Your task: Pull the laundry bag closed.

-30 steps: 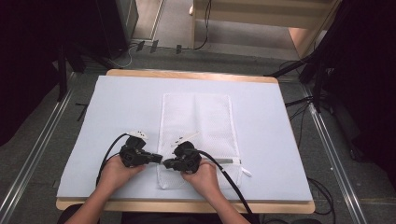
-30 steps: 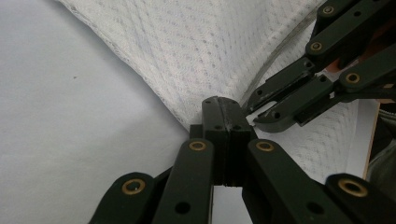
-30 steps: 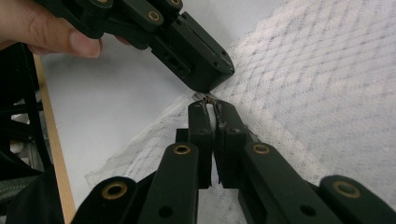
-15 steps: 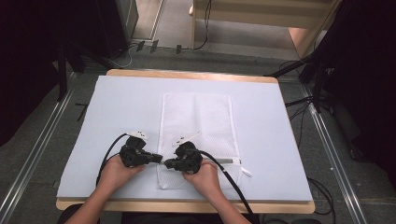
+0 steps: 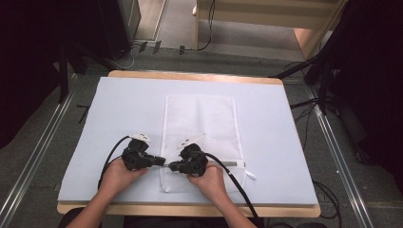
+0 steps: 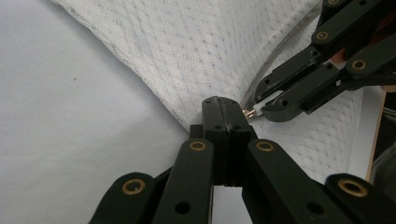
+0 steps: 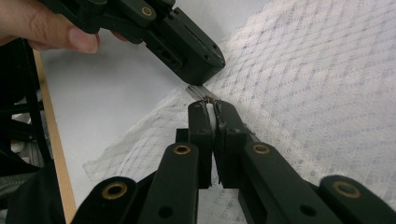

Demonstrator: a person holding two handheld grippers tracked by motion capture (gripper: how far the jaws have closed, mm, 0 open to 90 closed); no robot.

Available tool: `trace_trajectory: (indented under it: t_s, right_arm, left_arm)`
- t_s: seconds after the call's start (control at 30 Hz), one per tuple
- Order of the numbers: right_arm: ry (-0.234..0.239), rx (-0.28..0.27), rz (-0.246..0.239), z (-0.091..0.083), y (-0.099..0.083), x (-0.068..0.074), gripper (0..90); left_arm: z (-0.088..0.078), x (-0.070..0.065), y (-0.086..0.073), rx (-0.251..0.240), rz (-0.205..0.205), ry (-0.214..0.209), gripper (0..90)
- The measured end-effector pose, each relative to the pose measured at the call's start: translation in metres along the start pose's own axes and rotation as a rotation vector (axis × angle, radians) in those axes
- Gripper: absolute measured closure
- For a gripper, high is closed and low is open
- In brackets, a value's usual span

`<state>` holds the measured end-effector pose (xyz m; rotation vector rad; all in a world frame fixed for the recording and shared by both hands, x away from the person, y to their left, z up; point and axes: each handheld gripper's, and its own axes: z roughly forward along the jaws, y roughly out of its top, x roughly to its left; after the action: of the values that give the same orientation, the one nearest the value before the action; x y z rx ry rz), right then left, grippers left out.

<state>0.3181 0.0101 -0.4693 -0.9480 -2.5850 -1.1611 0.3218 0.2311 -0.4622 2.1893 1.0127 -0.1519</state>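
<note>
A white mesh zip bag (image 5: 202, 123) lies flat on the pale blue mat (image 5: 119, 118). At the bag's front left edge the two grippers meet tip to tip. My left gripper (image 5: 163, 164) is shut on the bag's edge (image 6: 196, 51), jaws pressed together (image 6: 225, 105). My right gripper (image 5: 172, 166) is shut on the small white zipper pull (image 7: 211, 114), whose copper-coloured end (image 6: 252, 112) pokes out of its jaws. The right gripper (image 7: 211, 105) points at the left gripper (image 7: 205, 70) across the zipper line. A hand holds each gripper.
The wooden table edge (image 5: 190, 209) runs just behind the person's wrists. A black cable (image 5: 237, 185) trails from the right gripper over the bag's front right corner, and another (image 5: 109, 159) loops left of the left gripper. A white tab (image 5: 249, 175) lies by the bag's right edge.
</note>
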Motion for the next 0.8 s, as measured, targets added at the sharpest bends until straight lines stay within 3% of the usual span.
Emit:
trace_trajectory:
  t_s: [0.8]
  right_arm:
    - [0.001, 0.007, 0.005, -0.0033, -0.0019, -0.0010, 88.9]
  left_arm:
    - [0.0001, -0.0004, 0.0003, 0.001, 0.007, 0.002, 90.0]
